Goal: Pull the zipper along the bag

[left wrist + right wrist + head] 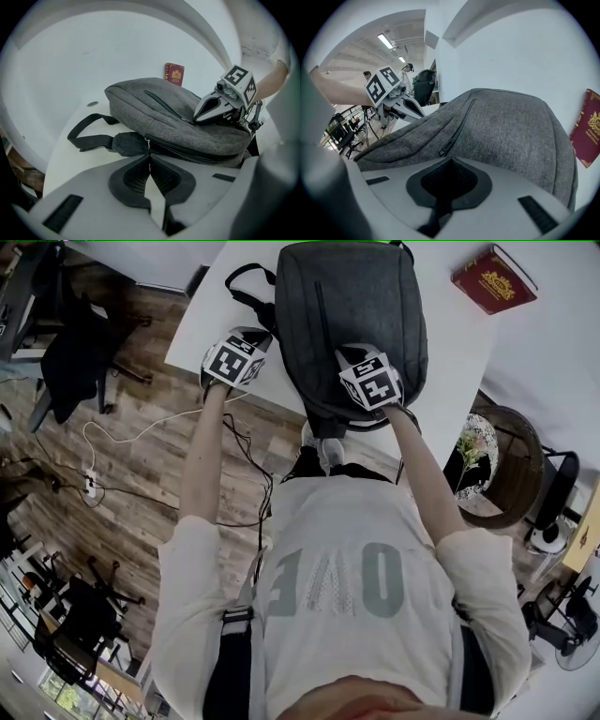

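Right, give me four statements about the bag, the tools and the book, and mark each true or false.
1. The grey backpack lies on the white table. True.
2. The red book sits on top of the backpack. False: it lies on the table beside the backpack, apart from it.
3. The left tool is closed on the main zipper pull. True.
4. The right tool has its jaws wide apart. False: they are together, tips right by the front pocket zipper.
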`<action>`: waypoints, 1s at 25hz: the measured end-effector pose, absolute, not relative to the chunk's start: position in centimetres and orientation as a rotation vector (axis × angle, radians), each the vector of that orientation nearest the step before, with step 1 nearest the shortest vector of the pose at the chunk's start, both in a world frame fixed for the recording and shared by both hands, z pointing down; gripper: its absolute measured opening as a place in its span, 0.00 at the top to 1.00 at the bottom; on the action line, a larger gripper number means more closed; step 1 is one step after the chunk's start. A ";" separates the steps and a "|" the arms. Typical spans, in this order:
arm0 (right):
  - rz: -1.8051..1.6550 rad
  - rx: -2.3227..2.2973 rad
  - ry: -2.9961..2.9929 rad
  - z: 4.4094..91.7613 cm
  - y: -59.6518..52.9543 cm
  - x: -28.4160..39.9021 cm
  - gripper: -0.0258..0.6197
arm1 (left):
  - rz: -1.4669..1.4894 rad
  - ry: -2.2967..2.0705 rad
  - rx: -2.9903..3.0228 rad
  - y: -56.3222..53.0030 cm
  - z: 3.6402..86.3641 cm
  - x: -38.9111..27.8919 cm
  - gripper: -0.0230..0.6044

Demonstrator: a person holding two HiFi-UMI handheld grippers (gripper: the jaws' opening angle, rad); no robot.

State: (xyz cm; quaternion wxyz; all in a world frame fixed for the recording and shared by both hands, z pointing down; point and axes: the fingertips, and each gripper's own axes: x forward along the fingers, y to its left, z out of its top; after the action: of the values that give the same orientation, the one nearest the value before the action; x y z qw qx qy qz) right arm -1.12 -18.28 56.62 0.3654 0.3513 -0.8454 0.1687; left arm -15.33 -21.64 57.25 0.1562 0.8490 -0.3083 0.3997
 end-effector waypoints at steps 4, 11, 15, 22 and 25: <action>0.439 0.904 -2.172 56.7 -18.2 -1.2 0.92 | 1.085 -0.916 2.406 -21.8 57.7 -15.1 0.92; 0.440 0.901 -2.176 56.7 -18.3 -1.2 0.92 | 1.107 -1.015 2.473 -22.8 58.4 -15.0 0.92; 0.440 0.902 -2.173 56.7 -18.2 -1.1 0.92 | 1.150 -0.980 2.550 -23.4 57.5 -14.0 0.91; 0.434 0.904 -2.172 56.7 -18.2 -1.2 0.92 | 1.105 -0.968 2.485 -23.5 58.3 -14.0 0.91; 0.434 0.903 -2.174 56.7 -18.2 -1.3 0.92 | 1.112 -0.941 2.472 -23.2 58.5 -14.3 0.92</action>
State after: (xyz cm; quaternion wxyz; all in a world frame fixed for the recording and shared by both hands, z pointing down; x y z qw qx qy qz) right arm -1.29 -18.19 56.70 0.3654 0.3512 -0.8453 0.1688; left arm -14.30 -23.21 58.55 0.1359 0.8535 -0.3248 0.3841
